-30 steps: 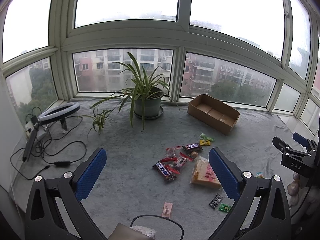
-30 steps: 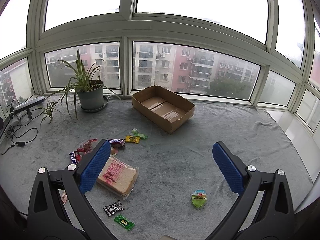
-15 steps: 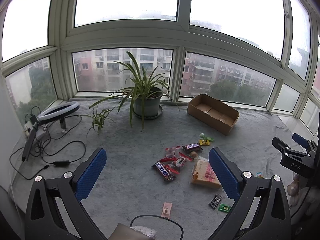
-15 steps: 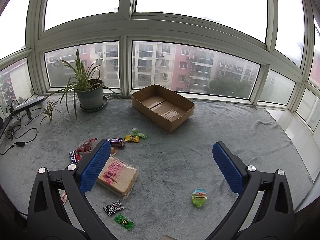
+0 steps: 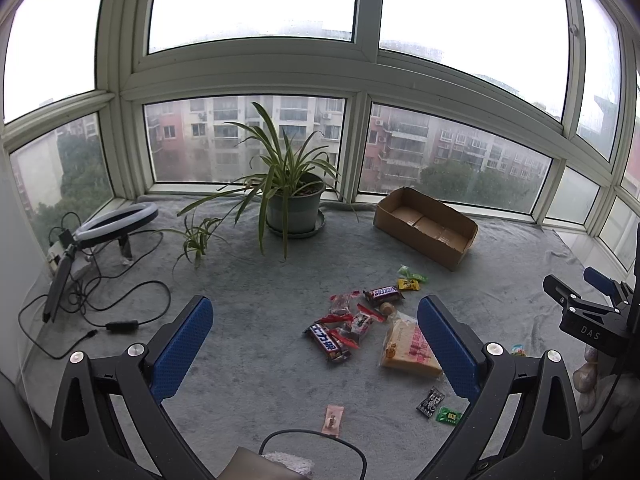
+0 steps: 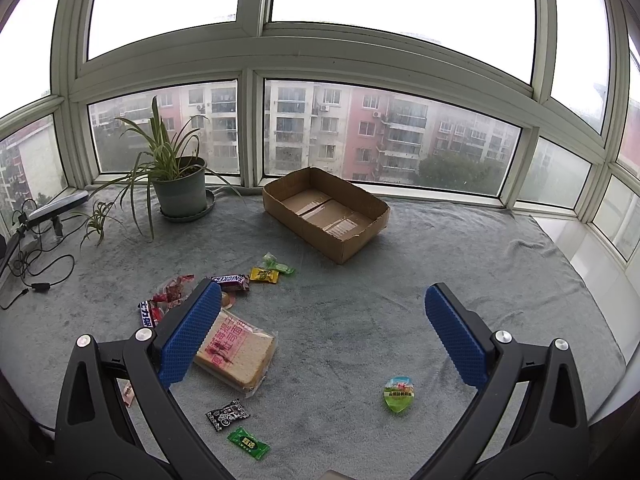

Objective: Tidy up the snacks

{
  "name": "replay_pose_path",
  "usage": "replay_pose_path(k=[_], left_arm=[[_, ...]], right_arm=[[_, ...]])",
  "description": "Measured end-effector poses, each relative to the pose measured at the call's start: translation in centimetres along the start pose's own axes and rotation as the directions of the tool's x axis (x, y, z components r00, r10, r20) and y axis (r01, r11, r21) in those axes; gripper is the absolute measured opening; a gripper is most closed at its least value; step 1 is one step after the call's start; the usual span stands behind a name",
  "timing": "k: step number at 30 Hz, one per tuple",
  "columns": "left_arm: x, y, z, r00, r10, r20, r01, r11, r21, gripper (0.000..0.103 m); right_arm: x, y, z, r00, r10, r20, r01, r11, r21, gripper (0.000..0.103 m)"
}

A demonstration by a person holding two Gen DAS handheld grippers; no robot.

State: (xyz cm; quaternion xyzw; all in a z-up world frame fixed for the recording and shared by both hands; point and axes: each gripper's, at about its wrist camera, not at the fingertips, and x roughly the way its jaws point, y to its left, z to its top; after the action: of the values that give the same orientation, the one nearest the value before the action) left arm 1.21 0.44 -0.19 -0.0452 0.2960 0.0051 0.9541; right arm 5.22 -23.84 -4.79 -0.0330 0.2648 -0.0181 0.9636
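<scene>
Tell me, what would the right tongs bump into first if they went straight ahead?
Probably the bare gray blanket. The right tongs are open, with no snack between them; the cardboard box lies farther on, slightly left. Depth is hard to judge.

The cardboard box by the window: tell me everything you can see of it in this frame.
The cardboard box is a shallow, open-topped rectangular tray of plain brown corrugated card, without a lid. It is empty; its folded bottom flaps show, with what looks like clear tape along the seams. It sits flat on the grey blanket, set diagonally to the window frame, right of the potted plant. Only the blanket touches it; the nearest snacks, the green candy wrappers, lie apart from its front wall.
</scene>
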Motion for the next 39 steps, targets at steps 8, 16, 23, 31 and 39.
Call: replay_pose_path(k=[8, 16, 23, 31, 39], left_arm=[[0.2, -0.2, -0.2, 1.000, -0.002, -0.005, 0.002, 1.000, 0.002, 0.102], [0.8, 0.0, -0.7, 0.999, -0.014, -0.029, 0.014, 1.000, 0.004, 0.102], [2.2, 0.9, -1.6, 0.995, -0.027, -0.091, 0.027, 1.000, -0.001, 0.102], [5.5, 2.0, -4.1, 0.971, -0.054, -0.232, 0.059, 0.998, 0.016, 0.091], [9.5, 0.9, -8.6, 0.897, -0.123, -0.424, 0.153, 0.988, 0.037, 0.063]], right_arm=[[0.0, 0.2, -0.6, 1.000, -0.001, -0.002, 0.001, 1.000, -0.002, 0.103], [0.3, -0.8, -1.3, 1.000, -0.006, -0.023, 0.006, 1.000, -0.005, 0.103], [1.6, -3.8, -2.6, 0.994, 0.040, -0.104, -0.036, 0.999, 0.039, 0.103], [4.3, -7.6, -5.9, 0.967, 0.097, -0.234, -0.072, 0.991, 0.113, 0.103], [6.6, -9.5, -10.6, 0.919, 0.136, -0.369, -0.089, 0.986, 0.143, 0.087]])
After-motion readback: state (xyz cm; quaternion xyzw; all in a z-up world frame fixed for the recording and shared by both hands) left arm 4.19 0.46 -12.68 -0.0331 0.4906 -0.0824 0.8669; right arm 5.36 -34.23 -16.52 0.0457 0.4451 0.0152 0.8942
